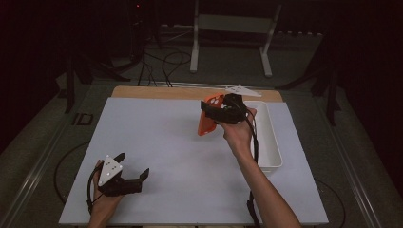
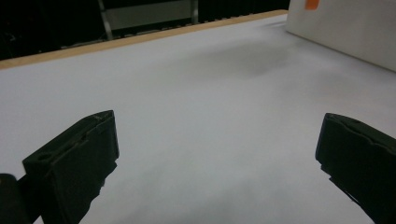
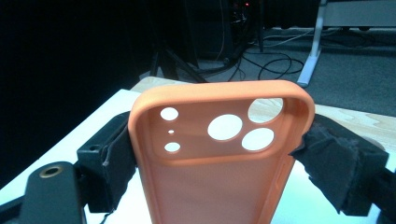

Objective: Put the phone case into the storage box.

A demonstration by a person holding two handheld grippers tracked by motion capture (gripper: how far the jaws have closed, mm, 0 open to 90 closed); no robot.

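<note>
Gripping an orange phone case [image 3: 219, 158] by its two long edges, the right gripper [image 1: 214, 115] is held up above the far right part of the white table [image 1: 180, 156], just beside a white rectangular tray [image 1: 272, 142] that rests on the table's right side. In the right gripper view the case is seen upright between the padded jaws, its inner face turned to the camera, with the round camera cut-outs at its upper end; the pads are pressed against both sides, so the case is clamped and carried clear of the tabletop. In the high view the case [image 1: 210, 116] is seen tilted, hanging to the left of the hand that bears the gripper.

The left gripper [image 1: 134, 167] is seen low over the near left part of the table, well apart from the case and the tray. Its jaws are spread wide, and in the left gripper view nothing but bare white tabletop is seen between them. A wall of the tray [image 2: 345, 32] is seen at the upper right of that view, with a small patch of orange above it.
</note>
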